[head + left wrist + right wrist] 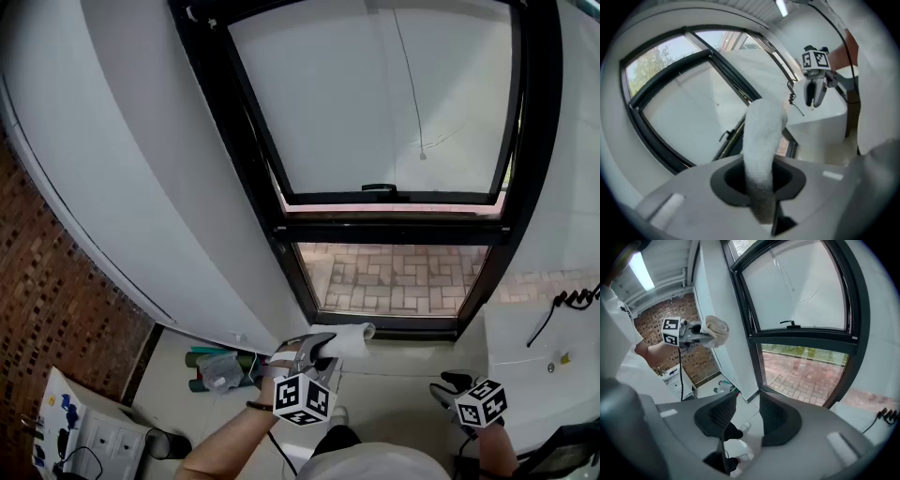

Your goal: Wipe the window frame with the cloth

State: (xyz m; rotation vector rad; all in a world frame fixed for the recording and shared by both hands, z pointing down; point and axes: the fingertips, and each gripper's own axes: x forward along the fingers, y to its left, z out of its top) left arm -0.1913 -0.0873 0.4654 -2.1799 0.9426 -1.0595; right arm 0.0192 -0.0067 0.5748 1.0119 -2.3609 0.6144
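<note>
A white cloth is pinched in my left gripper, which is shut on it just below the lower left corner of the black window frame. In the left gripper view the cloth stands up from between the jaws, in front of the frame. My right gripper hangs low at the right, away from the window. Its jaws stand apart with nothing between them. From there I see the left gripper with the cloth beside the frame.
A white wall panel runs along the window's left side, with a brick wall beyond it. Bottles and a bag lie on the floor by the frame's corner. A white counter with a black cable stands at the right.
</note>
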